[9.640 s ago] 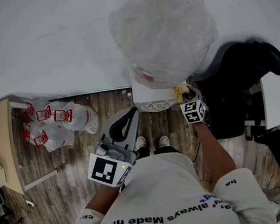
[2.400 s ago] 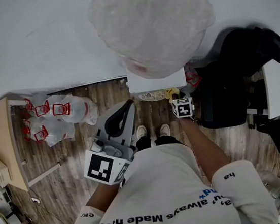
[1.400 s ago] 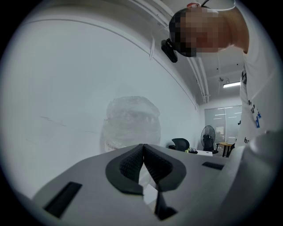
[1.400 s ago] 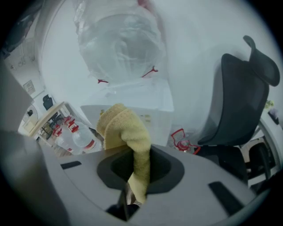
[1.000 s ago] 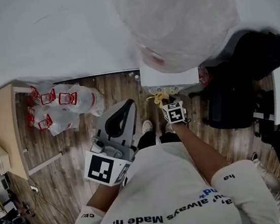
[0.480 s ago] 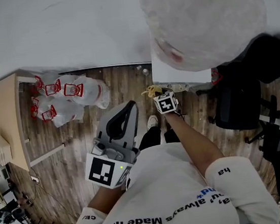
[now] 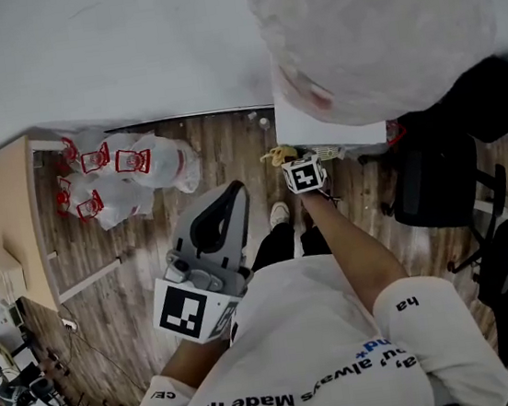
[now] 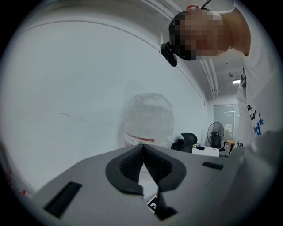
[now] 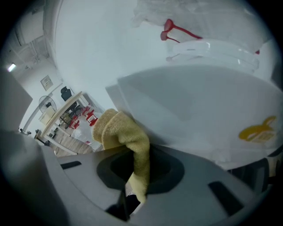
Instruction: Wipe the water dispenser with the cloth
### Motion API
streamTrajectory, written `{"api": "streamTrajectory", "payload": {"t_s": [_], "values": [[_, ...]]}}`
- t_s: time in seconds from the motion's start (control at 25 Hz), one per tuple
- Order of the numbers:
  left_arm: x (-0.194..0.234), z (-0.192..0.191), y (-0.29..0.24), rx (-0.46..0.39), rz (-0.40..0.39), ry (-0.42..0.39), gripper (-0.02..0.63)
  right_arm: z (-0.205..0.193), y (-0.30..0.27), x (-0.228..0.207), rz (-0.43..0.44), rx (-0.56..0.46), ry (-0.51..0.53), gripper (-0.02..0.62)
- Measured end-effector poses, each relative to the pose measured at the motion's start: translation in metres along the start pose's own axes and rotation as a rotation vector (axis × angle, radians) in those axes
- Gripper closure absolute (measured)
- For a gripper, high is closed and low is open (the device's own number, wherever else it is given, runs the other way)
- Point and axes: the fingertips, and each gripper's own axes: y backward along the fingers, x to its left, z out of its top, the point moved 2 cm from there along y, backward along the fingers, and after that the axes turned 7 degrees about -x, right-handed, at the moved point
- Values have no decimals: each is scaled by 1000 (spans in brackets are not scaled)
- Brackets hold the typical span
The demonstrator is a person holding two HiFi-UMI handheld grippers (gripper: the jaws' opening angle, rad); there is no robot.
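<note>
Yellow cloth (image 9: 124,137), pinched in your right gripper (image 9: 136,176), sits at the near left corner of the water dispenser (image 9: 199,114), left gripper (image 8: 143,164) closed on nothing; drifting left, you'd wipe only air

Even, soft indoor light; gripper views show fisheye distortion with dark corners.

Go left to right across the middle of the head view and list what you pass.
From the left: wooden table → plastic bags → left gripper → yellow cloth → right gripper → black office chair.
</note>
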Motion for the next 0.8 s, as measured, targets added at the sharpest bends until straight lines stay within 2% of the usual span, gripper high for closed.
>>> {"api": "streamTrajectory", "payload": {"t_s": [0.24, 0.8], "values": [[-10, 1, -12, -7, -27, 6, 586, -1, 6, -11, 2, -22, -26, 538], [-34, -2, -30, -17, -79, 14, 586, -12, 38, -69, -76, -30, -103, 538]]}}
